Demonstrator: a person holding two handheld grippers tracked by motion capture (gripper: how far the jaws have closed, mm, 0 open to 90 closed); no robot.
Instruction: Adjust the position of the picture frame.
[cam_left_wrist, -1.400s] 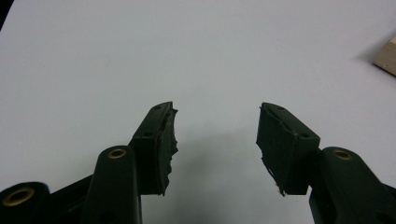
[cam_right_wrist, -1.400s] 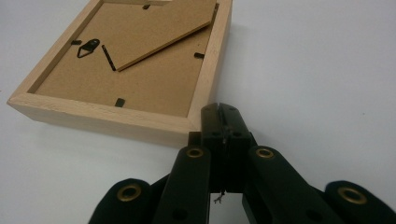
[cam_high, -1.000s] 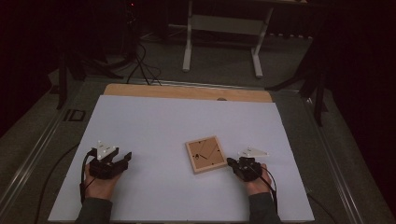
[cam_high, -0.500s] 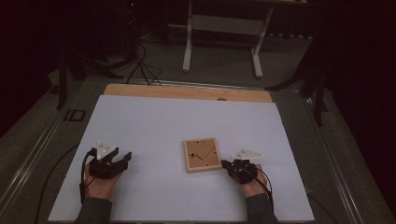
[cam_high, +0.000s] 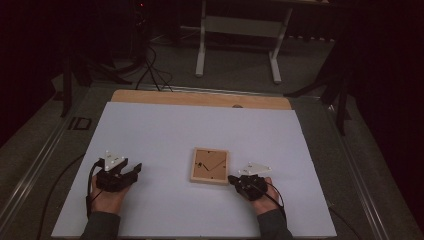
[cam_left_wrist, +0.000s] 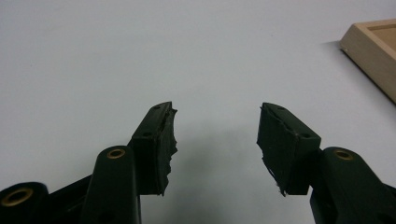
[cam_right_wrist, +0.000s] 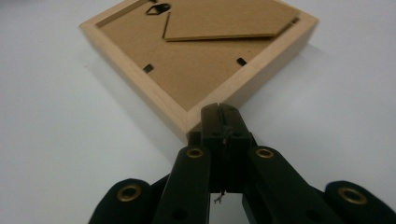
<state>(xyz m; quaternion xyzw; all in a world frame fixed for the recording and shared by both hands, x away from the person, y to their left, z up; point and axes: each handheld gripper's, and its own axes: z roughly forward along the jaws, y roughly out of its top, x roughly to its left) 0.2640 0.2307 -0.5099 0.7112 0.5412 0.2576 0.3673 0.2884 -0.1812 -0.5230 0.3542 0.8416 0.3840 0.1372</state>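
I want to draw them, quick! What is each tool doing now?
Left tool: open, holding nothing.
Right tool: closed, empty, tip against a corner of the wooden picture frame.

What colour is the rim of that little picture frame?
Pale natural wood on the frame; the right gripper view shows it best.
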